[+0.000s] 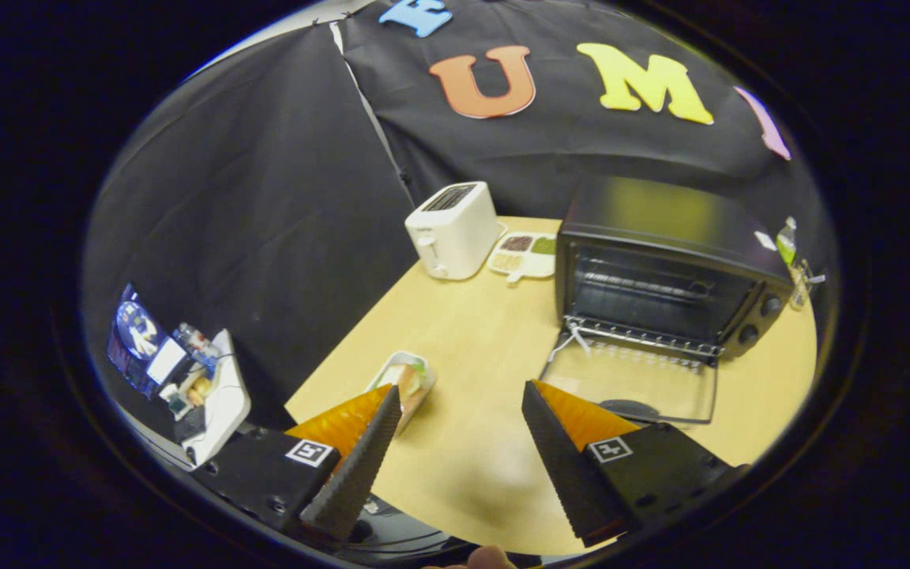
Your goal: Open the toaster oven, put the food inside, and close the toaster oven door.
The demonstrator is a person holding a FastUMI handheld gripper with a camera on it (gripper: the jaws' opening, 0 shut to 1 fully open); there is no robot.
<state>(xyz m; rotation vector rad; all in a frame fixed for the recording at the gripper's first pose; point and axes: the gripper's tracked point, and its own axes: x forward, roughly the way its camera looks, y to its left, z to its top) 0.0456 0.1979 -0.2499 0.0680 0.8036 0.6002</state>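
Gripper (461,395) fingers spread wide, holding nothing; food tray (407,379) just ahead; oven (664,269) door (633,383) down.

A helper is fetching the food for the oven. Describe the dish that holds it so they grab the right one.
Start at the black toaster oven, whose glass door lies open on the wooden table. The dish sits apart from it near the table's edge, partly behind one finger of the open gripper. Unlike the divided tray by the white toaster, it is a small single dish holding a sandwich.
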